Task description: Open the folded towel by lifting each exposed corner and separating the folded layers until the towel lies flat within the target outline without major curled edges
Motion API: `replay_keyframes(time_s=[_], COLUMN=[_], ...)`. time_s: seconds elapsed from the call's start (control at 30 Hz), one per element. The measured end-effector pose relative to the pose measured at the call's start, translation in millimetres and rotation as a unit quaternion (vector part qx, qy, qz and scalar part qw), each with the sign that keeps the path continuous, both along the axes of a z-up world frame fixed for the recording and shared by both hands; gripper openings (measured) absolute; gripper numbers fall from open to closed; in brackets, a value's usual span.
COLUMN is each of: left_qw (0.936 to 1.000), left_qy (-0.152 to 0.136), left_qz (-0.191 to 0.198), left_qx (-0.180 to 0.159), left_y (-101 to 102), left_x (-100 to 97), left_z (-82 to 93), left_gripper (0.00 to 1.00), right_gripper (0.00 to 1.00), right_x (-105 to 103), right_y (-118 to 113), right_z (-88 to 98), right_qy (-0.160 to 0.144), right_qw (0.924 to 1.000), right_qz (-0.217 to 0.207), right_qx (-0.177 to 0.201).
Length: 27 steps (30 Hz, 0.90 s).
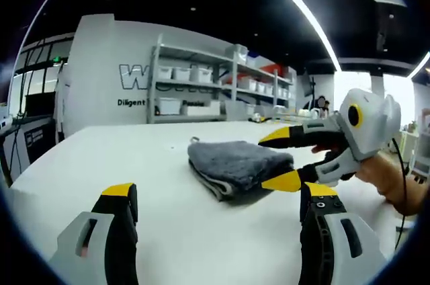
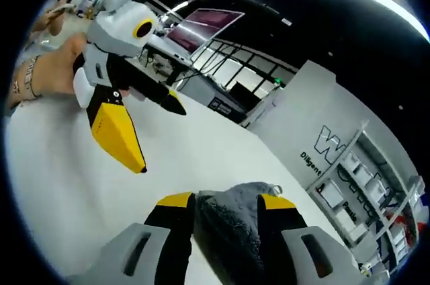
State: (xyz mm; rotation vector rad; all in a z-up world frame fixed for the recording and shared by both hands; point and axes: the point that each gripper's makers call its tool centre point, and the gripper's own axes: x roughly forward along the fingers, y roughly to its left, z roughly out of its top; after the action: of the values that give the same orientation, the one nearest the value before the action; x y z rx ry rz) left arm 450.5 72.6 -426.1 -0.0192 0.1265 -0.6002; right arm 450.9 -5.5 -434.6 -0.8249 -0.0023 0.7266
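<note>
A folded grey towel (image 1: 235, 164) lies on the white table (image 1: 121, 157), a small loop at its far corner. My right gripper (image 1: 279, 159) comes in from the right, its yellow-tipped jaws apart above and below the towel's right edge. In the right gripper view, the towel (image 2: 232, 228) bunches between the spread jaws of my right gripper (image 2: 225, 201). My left gripper (image 1: 220, 191) is open just short of the towel's near edge, nothing between its jaws. The left gripper (image 2: 162, 140) also appears at upper left in the right gripper view, open above the table.
Metal shelves (image 1: 201, 83) with white bins stand against a wall behind the table. A hand (image 1: 386, 177) holds the right gripper, another hand (image 2: 50, 70) the left. Bare tabletop (image 2: 60, 164) spreads to the left of the towel.
</note>
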Motion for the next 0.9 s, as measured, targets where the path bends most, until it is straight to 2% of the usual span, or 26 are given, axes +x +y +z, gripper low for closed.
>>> replay_keyframes(time_s=[0.1,0.2,0.4,0.5,0.6,0.77,0.9], left_qw=[1.0,1.0,1.0,0.9999,1.0,1.0,1.0], left_qy=[0.0,0.001,0.003,-0.007,0.002,0.005,0.005], left_qz=[0.002,-0.001,-0.003,-0.007,0.001,-0.004,-0.003], left_qx=[0.0,-0.001,0.0,-0.008,-0.004,-0.001,0.003], left_y=[0.6,-0.8,-1.8,-3.4,-0.6,-3.9,-3.8], left_x=[0.3,-0.4,-0.7,-1.7,0.9,0.1,-0.1], left_z=[0.0,-0.8,-1.9,3.0,-0.7,-2.4,-2.8], left_gripper=[0.99,0.99,0.99,0.99,0.99,0.99,0.99], right_gripper=[0.35,0.34,0.26,0.25,0.2,0.2,0.13], right_x=[-0.7,0.3,2.9,1.9,1.1,6.4,11.0], right_y=[-0.1,-0.3,2.8,6.2,6.2,5.1,2.2], right_z=[-4.9,-3.6,-12.6,-17.8,-18.6,-34.5,-30.1], right_qy=[-0.006,-0.025,-0.047,-0.041,-0.043,-0.021,-0.031], right_qw=[0.9999,0.9995,0.9974,0.9973,0.997,0.9961,0.9965], right_qz=[0.001,0.002,0.01,0.02,0.021,0.026,0.016], right_qx=[-0.011,-0.021,-0.054,-0.058,-0.06,-0.081,-0.076])
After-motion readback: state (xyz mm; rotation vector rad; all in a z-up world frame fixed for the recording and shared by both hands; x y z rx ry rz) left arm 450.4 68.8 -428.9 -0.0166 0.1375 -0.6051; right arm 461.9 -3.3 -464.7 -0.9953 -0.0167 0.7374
